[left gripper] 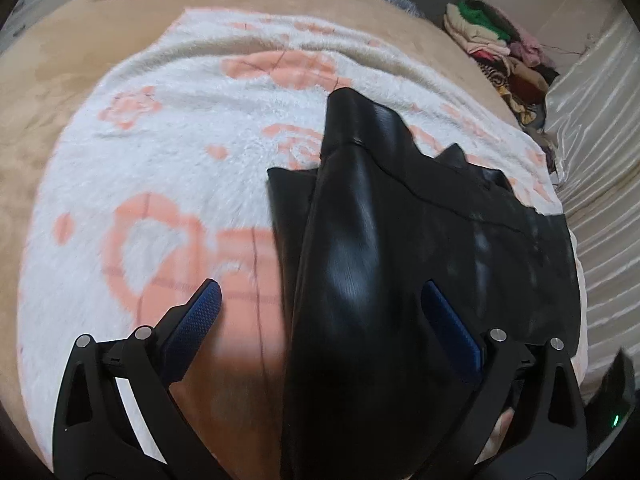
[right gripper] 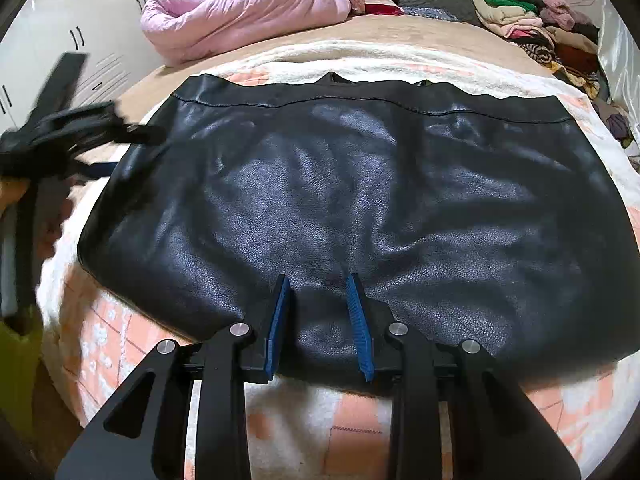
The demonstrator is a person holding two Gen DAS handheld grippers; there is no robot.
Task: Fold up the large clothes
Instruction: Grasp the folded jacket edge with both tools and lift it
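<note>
Pink quilt point(right gripper: 240, 12) shows only beyond the right tool point(right gripper: 320, 292).

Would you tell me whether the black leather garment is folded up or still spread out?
Mostly spread: the black leather garment lies flat across the blanket, its stitched hem fully visible. The left wrist view shows one part lying over it.

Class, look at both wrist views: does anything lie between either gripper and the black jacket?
Nothing visible does. The right gripper has the jacket hem between its fingers; the open left gripper straddles its raised fold.
</note>
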